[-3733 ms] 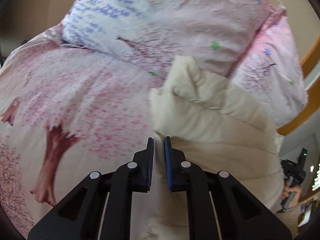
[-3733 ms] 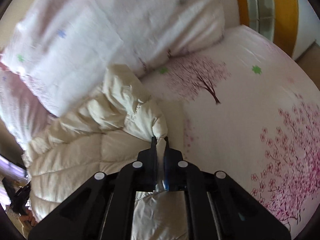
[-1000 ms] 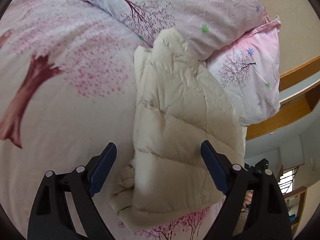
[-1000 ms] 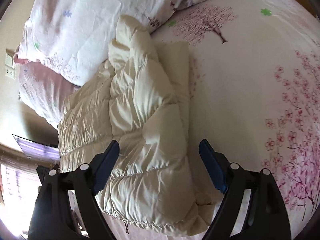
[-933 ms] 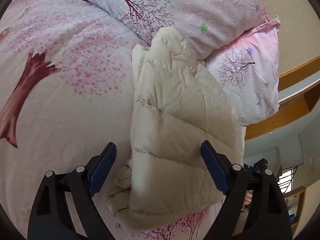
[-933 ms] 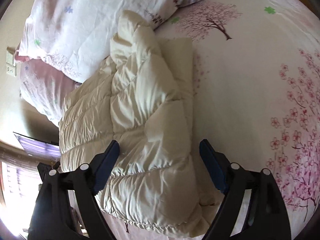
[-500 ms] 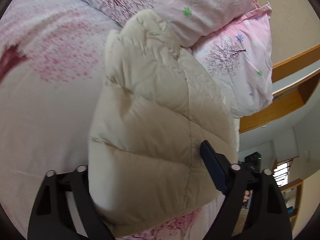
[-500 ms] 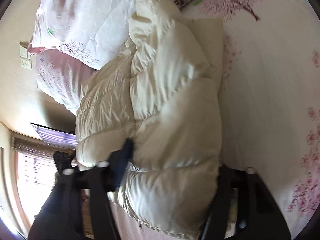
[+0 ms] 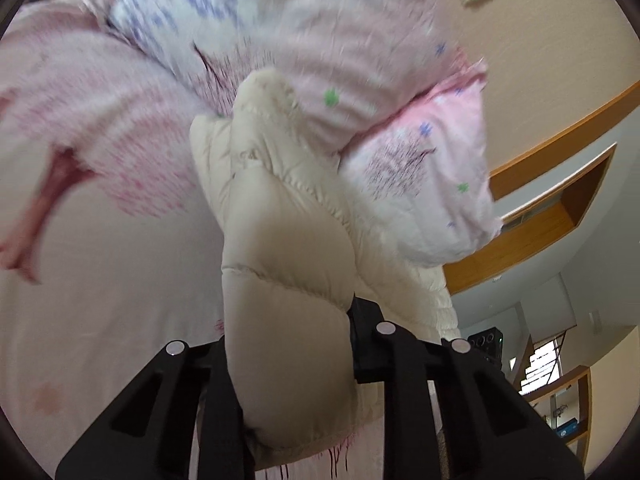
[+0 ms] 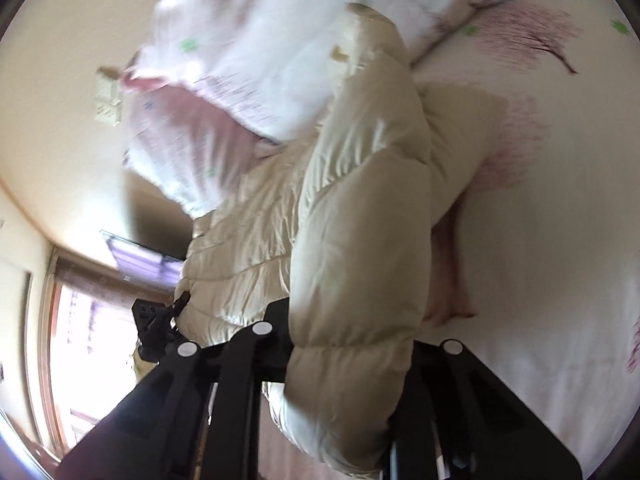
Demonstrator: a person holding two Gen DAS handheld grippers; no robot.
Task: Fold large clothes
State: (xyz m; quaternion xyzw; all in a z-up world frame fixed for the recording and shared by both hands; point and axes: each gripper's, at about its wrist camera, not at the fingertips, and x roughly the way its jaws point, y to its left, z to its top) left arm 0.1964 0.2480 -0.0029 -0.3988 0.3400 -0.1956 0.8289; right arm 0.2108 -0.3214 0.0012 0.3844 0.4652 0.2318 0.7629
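Observation:
A cream puffer jacket (image 9: 288, 264) lies folded in a thick bundle on the bed, its far end against the pillows. My left gripper (image 9: 288, 344) has its jaws pressed on the near end of the bundle from both sides. In the right wrist view the same jacket (image 10: 360, 208) fills the middle, and my right gripper (image 10: 352, 356) has its jaws squeezed on the near end too. The fingertips of both grippers are hidden by the padding.
Pink floral pillows (image 9: 320, 40) are stacked behind the jacket. The cherry-blossom bedsheet (image 9: 100, 240) spreads to the left, and it also shows in the right wrist view (image 10: 560, 200). A wooden headboard shelf (image 9: 560, 200) and a window (image 10: 80, 340) are beyond the bed.
Both grippers moved in over the folded jacket and closed from wide open onto its near end. The views tilted and are blurred with motion.

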